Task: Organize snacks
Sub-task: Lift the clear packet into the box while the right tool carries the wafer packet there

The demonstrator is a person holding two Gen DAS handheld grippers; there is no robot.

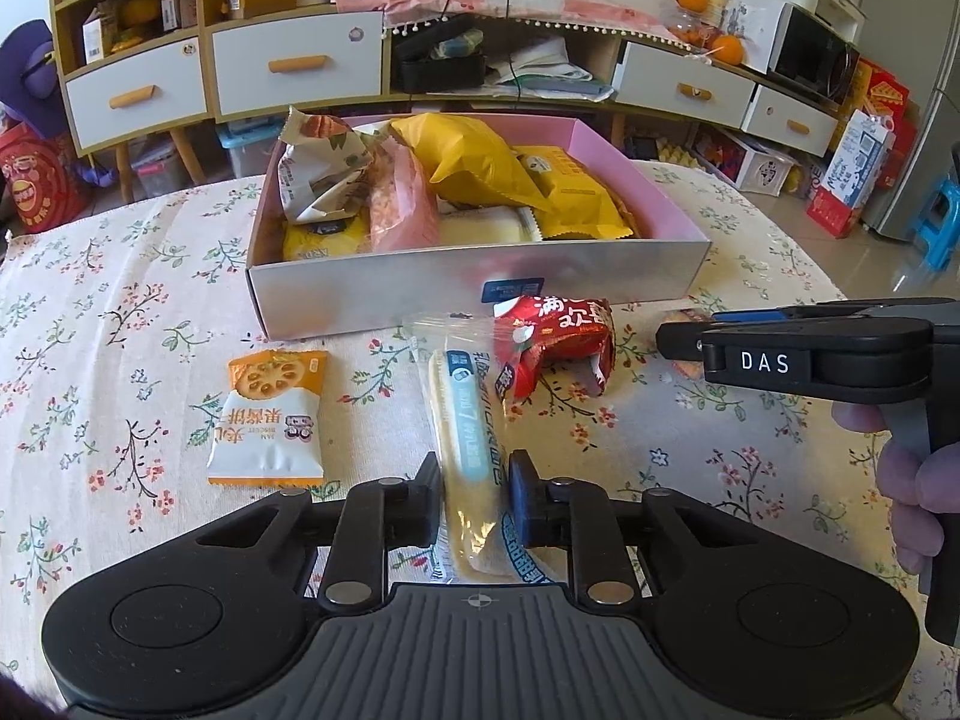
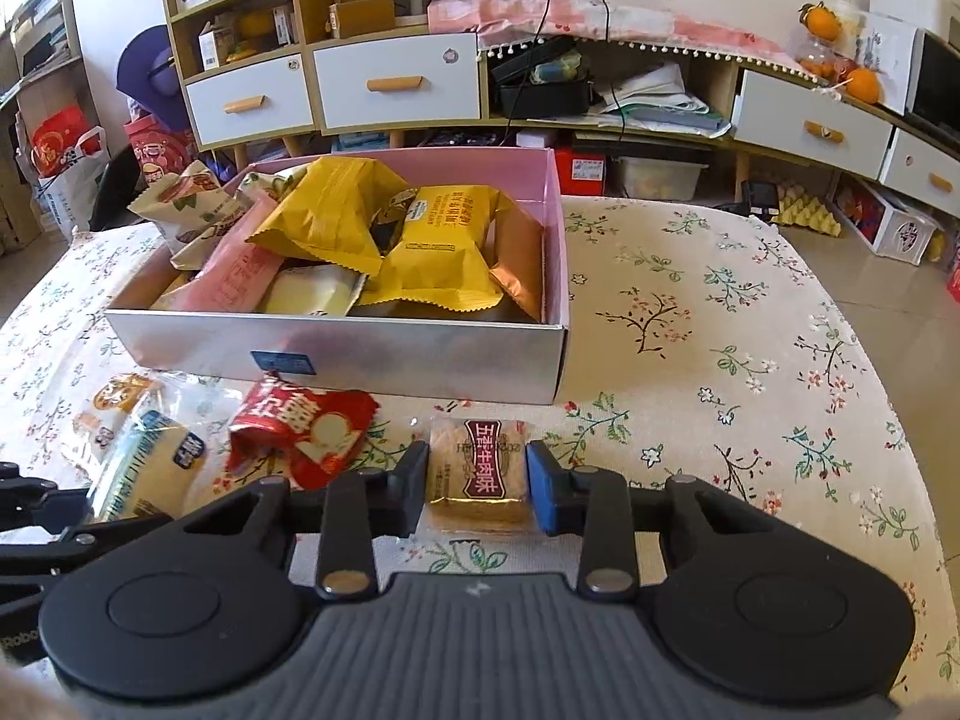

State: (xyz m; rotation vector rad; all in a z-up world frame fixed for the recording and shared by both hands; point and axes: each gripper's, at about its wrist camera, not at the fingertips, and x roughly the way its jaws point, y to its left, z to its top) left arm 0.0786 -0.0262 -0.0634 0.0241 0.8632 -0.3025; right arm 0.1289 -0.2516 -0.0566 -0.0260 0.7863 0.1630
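A silver box with a pink inside [image 1: 468, 282] [image 2: 336, 354] stands on the table, filled with several snack packs. In front of it lie an orange-and-white biscuit pack [image 1: 270, 420], a long clear-wrapped bread stick [image 1: 468, 450] [image 2: 144, 468], a red pack [image 1: 558, 342] [image 2: 300, 426] and a small square beef-flavour cracker pack [image 2: 478, 474]. My left gripper [image 1: 474, 498] straddles the near part of the bread stick, fingers touching its sides. My right gripper [image 2: 478, 483] straddles the cracker pack, fingers against its sides; it also shows from the side in the left wrist view [image 1: 678, 342].
A floral tablecloth [image 2: 690, 330] covers the table. Behind the table stand a low cabinet with white drawers [image 1: 300, 66], a fan, oranges and boxes on the floor. The table's right half holds only cloth.
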